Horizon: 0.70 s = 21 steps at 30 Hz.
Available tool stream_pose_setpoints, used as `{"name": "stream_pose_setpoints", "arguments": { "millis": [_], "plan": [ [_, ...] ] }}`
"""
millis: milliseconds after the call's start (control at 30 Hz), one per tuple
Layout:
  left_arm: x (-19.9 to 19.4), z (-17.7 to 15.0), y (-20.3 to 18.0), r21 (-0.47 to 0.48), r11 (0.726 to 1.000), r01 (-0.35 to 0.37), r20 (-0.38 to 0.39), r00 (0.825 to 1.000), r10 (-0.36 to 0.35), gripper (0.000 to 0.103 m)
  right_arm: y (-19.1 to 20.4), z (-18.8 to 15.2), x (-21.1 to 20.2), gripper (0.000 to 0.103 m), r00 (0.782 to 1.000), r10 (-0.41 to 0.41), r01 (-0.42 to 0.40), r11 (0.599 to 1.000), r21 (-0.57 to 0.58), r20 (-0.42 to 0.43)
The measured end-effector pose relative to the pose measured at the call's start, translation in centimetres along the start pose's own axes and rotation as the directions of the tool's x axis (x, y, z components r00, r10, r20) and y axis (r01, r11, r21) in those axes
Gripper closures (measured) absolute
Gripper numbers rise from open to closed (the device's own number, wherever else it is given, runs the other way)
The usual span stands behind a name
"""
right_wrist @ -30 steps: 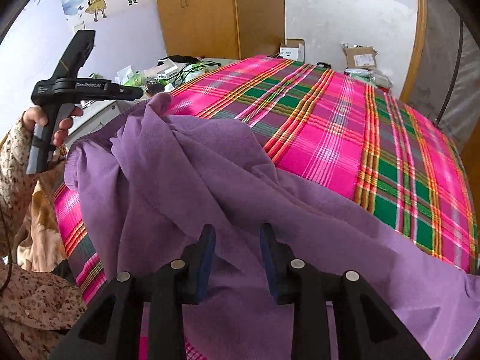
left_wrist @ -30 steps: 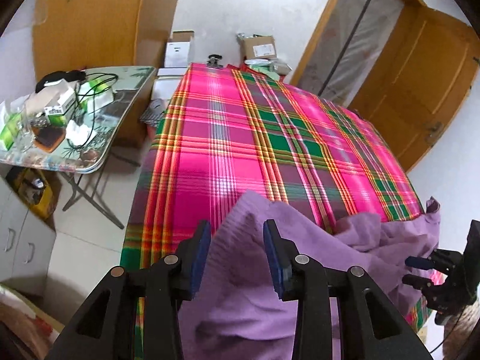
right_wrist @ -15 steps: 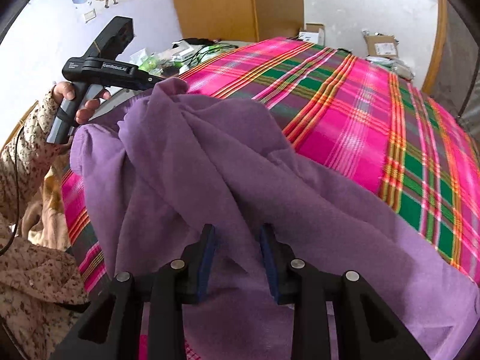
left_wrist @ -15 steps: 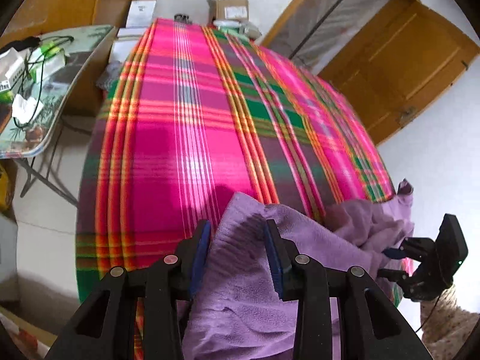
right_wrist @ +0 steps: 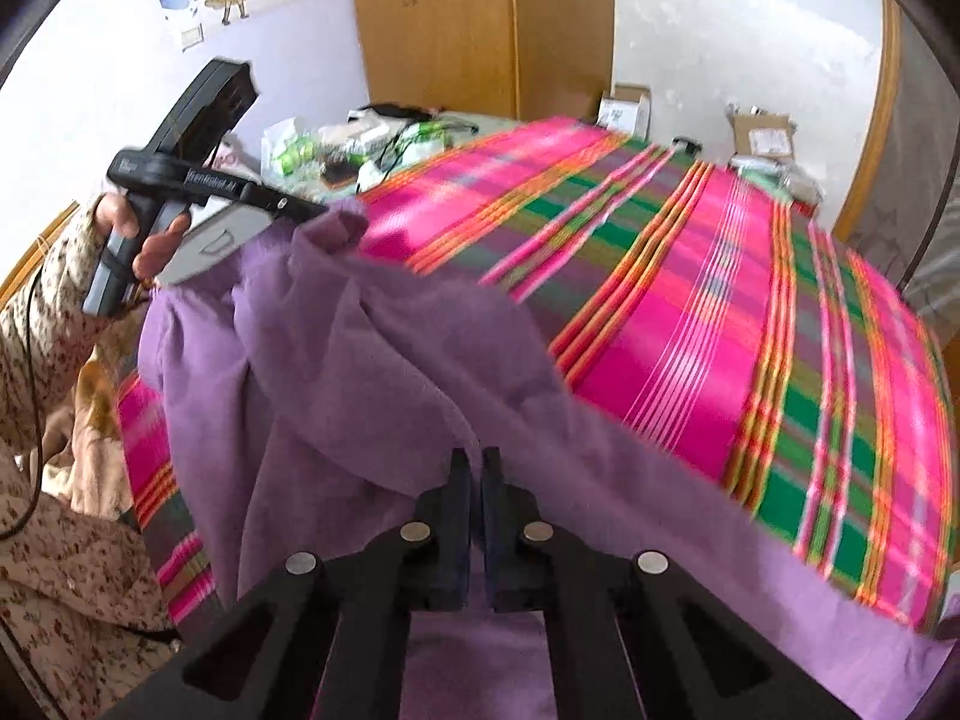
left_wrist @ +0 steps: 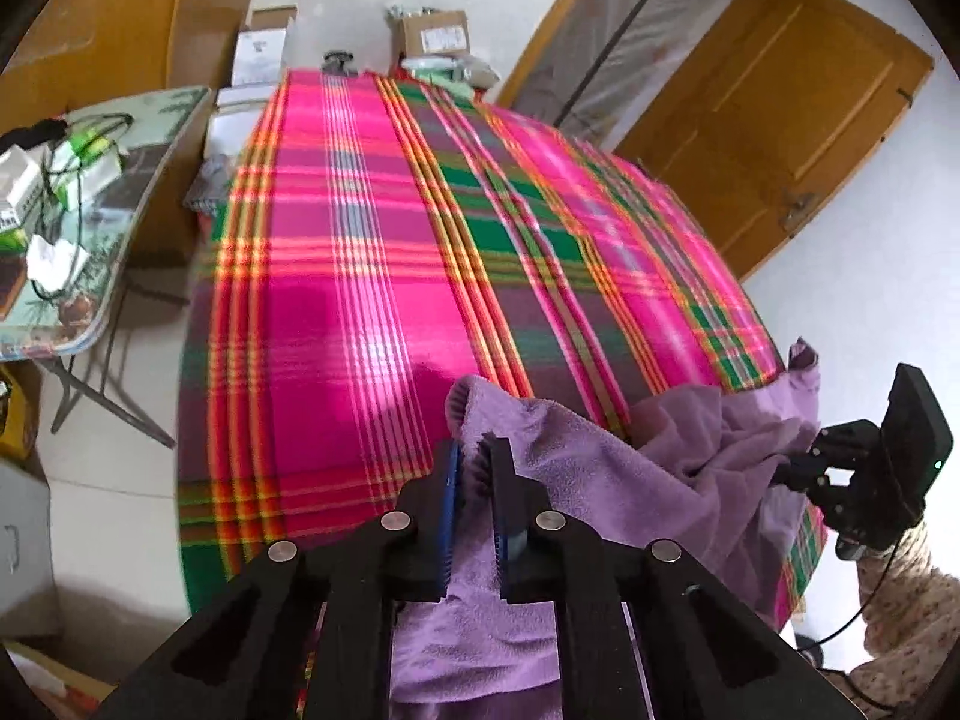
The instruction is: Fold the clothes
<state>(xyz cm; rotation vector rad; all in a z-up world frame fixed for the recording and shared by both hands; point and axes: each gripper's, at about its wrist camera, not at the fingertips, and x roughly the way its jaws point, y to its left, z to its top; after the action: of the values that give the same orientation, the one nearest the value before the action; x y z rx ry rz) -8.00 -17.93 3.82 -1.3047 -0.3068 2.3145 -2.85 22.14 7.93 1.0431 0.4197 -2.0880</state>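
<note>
A pink plaid bedspread (left_wrist: 372,276) lies mostly bare beyond the near-edge purple garment (right_wrist: 372,360), pinched by left gripper (left_wrist: 474,450) and right gripper (right_wrist: 475,462).

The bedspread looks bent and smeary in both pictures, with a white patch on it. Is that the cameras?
Left wrist view: the fisheye lens bulges the bedspread, its stripes are smeared by motion, and a pale glare patch sits near the middle. Right wrist view: the same bulge, with blur strongest at the right edge, while the right gripper and purple garment look sharper.
</note>
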Motion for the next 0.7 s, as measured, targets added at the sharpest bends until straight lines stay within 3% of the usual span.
{"name": "stream_pose_setpoints", "arguments": {
  "millis": [267, 700],
  "plan": [
    [-2.7, 1.1, 1.9, -0.063, 0.997, -0.043, 0.108, 0.993, 0.050, 0.093, -1.4, 4.2, 0.3, 0.100, 0.992, -0.102, 0.104, 0.994, -0.024, 0.070],
    [-1.2, 3.2, 4.4, -0.163, 0.983, -0.082, 0.144, 0.984, 0.106, 0.094, -4.9, 9.8, 4.7, 0.100, 0.960, -0.260, 0.263, 0.964, -0.022, 0.103]
  ]
}}
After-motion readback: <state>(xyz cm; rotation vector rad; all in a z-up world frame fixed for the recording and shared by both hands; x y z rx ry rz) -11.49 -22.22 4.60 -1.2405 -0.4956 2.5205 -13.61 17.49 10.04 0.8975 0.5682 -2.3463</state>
